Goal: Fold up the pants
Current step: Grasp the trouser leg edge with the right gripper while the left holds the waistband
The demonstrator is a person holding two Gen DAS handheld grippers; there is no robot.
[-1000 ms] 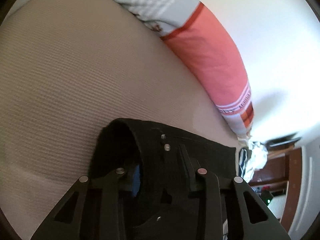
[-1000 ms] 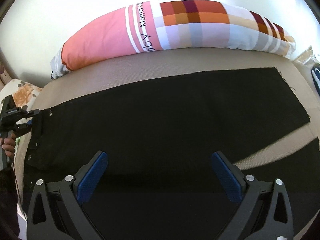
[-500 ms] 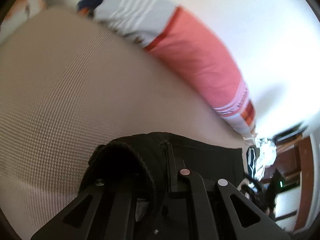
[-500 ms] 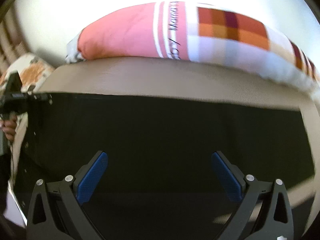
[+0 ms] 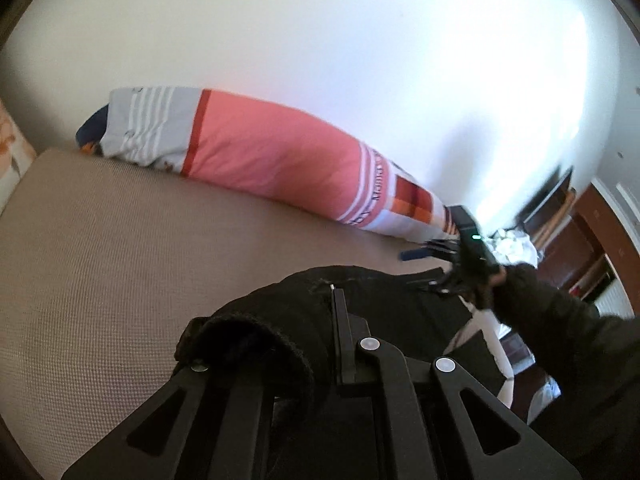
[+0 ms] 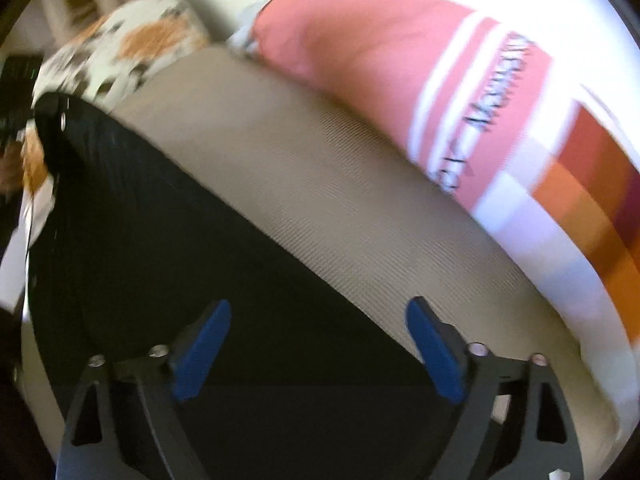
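While left tongs (image 5: 280,364) clamp one pants (image 5: 384,300), right tongs (image 6: 318,350) agape

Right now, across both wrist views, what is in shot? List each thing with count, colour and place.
pants: one, black, spread on the bed, waistband end bunched in the left tongs.
bed surface: one, beige, under the pants.
long pillow: one, pink with grey stripes and orange checks, along the wall.
floral cushion: one, white and orange, at the bed's end.
left tongs: black, shut on the pants.
right tongs: blue pads, open above the pants.
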